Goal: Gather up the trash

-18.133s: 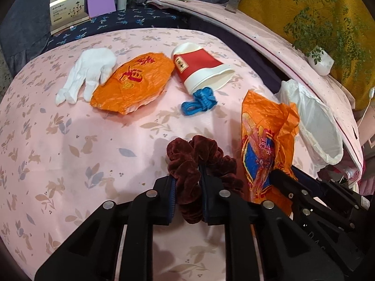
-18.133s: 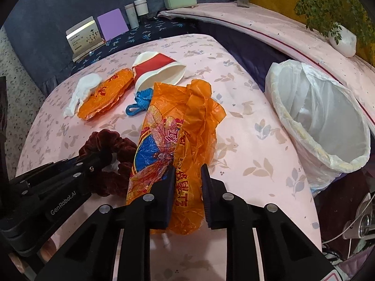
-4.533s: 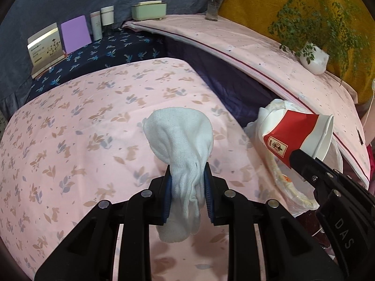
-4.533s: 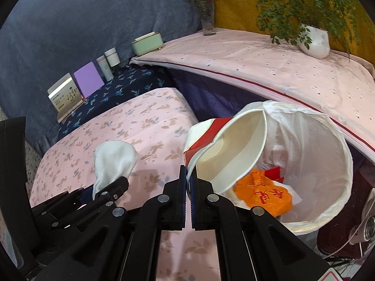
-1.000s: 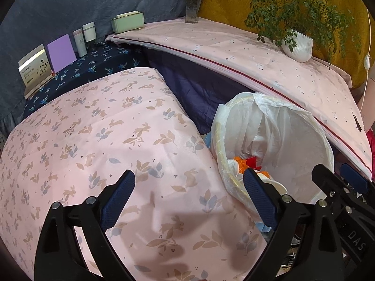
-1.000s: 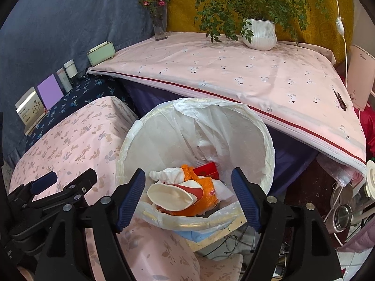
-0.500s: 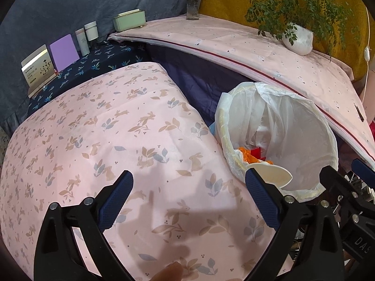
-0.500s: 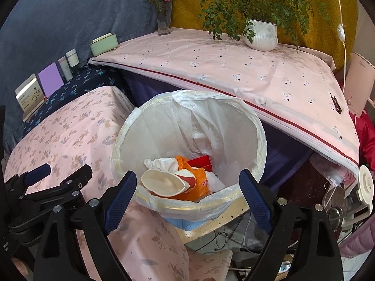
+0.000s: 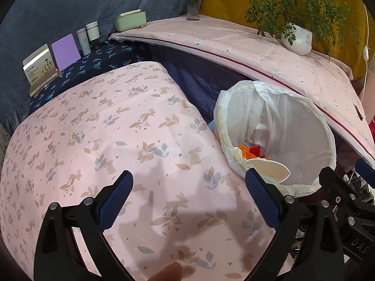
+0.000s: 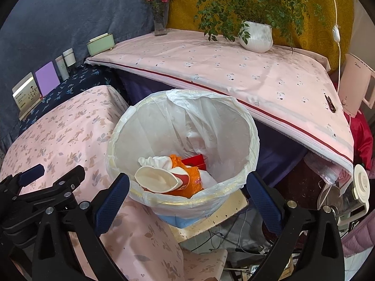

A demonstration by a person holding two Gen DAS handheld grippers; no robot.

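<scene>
A bin lined with a white bag (image 10: 253,140) (image 9: 328,145) stands beside the pink rabbit-print table (image 9: 93,140). Inside lie a red and white paper cup (image 10: 159,178) (image 9: 269,167), an orange wrapper (image 10: 192,182), a white glove (image 10: 152,161) and a red piece (image 10: 194,160). My right gripper (image 10: 187,196) hangs over the bin's near rim, its jaws opening wide with nothing held between them. My left gripper (image 9: 189,189) stands open over the tablecloth, holding nothing. The right gripper's fingers (image 9: 337,187) show at the right edge of the left wrist view.
At the back stand a card (image 9: 39,66), a purple box (image 9: 64,51), two small bottles (image 9: 88,37) and a green box (image 9: 130,20). A flower vase (image 10: 160,16) and potted plant (image 10: 256,35) sit on the pink side table (image 10: 234,70). Cables lie below the bin.
The right gripper's jaws have spread wider over the bin. Both views have shifted slightly, with the bin now sitting a little nearer the right gripper. The trash inside lies still.
</scene>
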